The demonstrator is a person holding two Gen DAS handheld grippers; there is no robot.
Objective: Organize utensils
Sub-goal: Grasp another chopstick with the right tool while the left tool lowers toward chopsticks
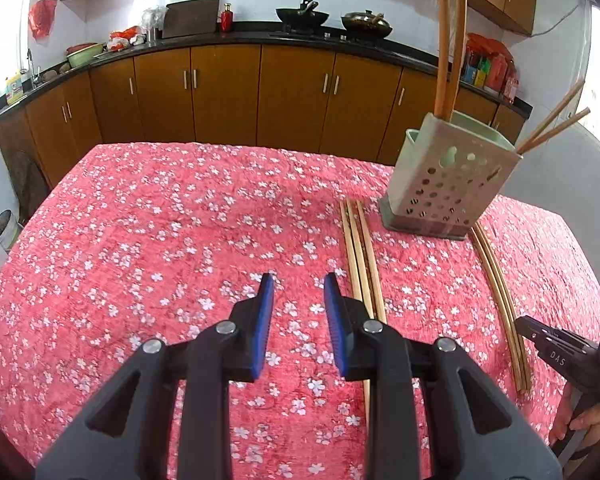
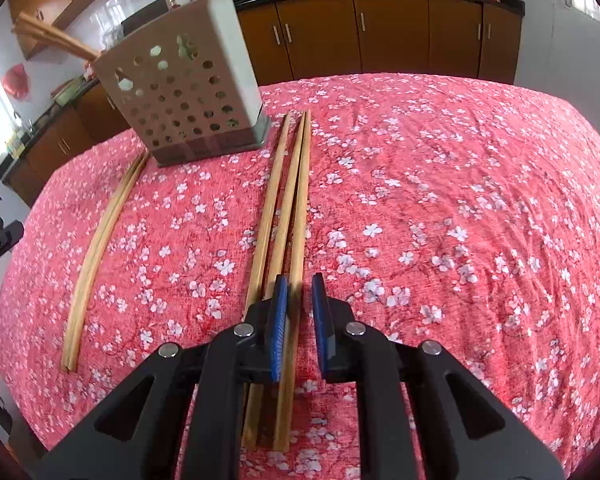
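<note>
A pale perforated utensil holder stands on the red floral tablecloth, with several brown chopsticks upright or leaning in it. Two bundles of bamboo chopsticks lie flat in front of it. My left gripper hovers open and empty, just left of the left bundle. My right gripper is over the near end of the right bundle. Its blue pads stand narrowly apart, with the rightmost stick lying between them. A sliver of cloth shows beside that stick.
The tablecloth covers the whole table, whose far edge faces brown kitchen cabinets. Woks and bottles sit on the dark counter behind. A hand holds the right gripper at the lower right of the left wrist view.
</note>
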